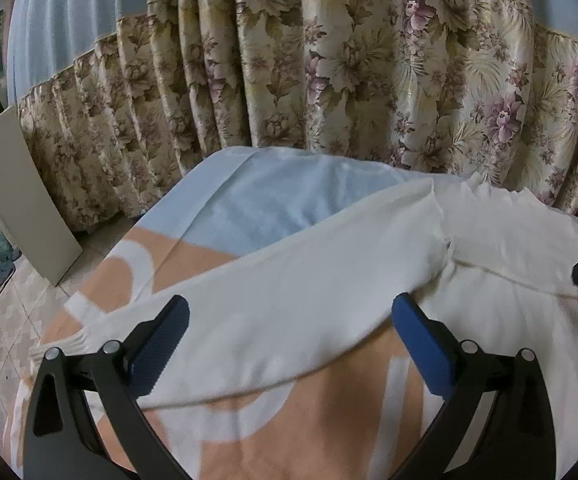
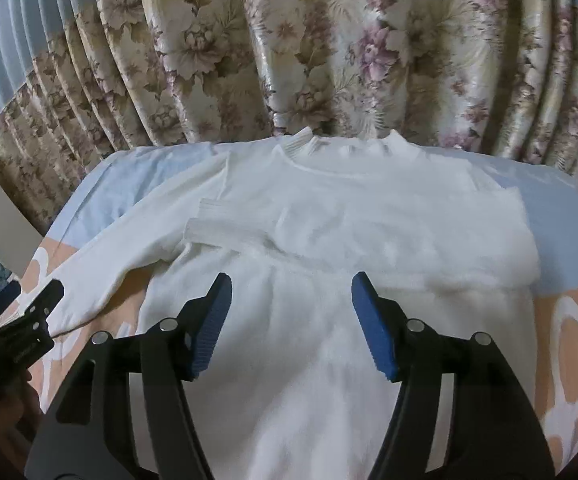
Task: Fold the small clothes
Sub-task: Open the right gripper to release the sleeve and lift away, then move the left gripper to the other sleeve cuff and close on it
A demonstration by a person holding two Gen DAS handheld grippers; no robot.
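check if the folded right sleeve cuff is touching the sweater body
Touching. In the right wrist view the ribbed cuff of the folded sleeve lies flat across the chest of the white sweater, with no gap under it. Both claws are open and hold nothing.

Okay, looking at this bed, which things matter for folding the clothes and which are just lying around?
Belongs to the job:
- white long-sleeved knit sweater, one sleeve already folded across its chest
- left gripper, open
- right gripper, open
- peach, white and pale blue blanket it lies on

Just lying about:
- floral curtain
- grey flat board leaning at left
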